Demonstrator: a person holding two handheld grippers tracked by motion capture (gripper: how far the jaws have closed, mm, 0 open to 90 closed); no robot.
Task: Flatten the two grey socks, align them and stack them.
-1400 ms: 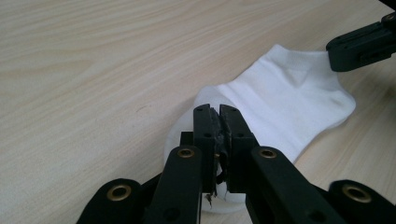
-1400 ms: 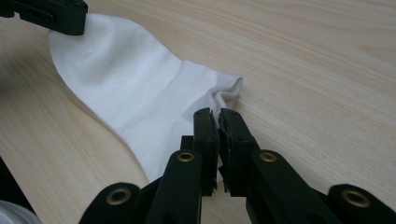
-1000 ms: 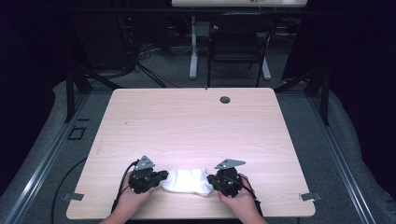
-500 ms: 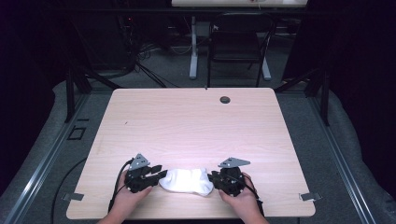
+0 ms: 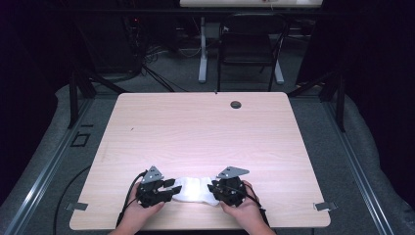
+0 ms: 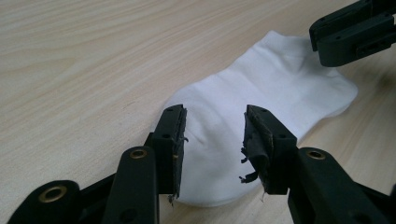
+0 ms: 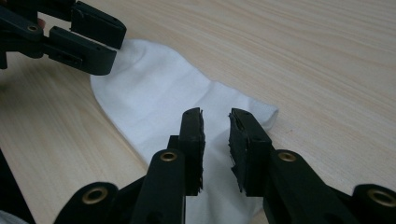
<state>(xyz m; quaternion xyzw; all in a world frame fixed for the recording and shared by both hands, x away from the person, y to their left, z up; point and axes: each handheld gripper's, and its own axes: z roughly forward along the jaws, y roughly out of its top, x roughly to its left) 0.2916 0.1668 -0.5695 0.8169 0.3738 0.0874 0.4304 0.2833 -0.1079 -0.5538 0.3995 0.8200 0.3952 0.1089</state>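
A white ankle sock [image 5: 195,190] lies flat on the wooden table [image 5: 205,132] near its front edge. My left gripper [image 5: 172,189] is at the sock's left end and my right gripper [image 5: 212,189] at its right end, tips facing each other. In the left gripper view the sock [image 6: 261,88] lies under the left gripper [image 6: 212,140], whose jaws have just been opening and stand apart, pads clear of the cloth. In the right gripper view the right gripper [image 7: 215,140] hovers over the sock [image 7: 154,93] with a narrower gap, its jaws also just opened and not pinching it.
A dark round grommet [image 5: 236,104] sits near the table's far edge. Behind the table stand a black chair [image 5: 249,49] and a table leg with cables. Bare wood stretches between the sock and the far edge.
Both grippers' jaws have parted at the sock's ends and let go of it. The hands have hardly moved and the sock stays where it was.
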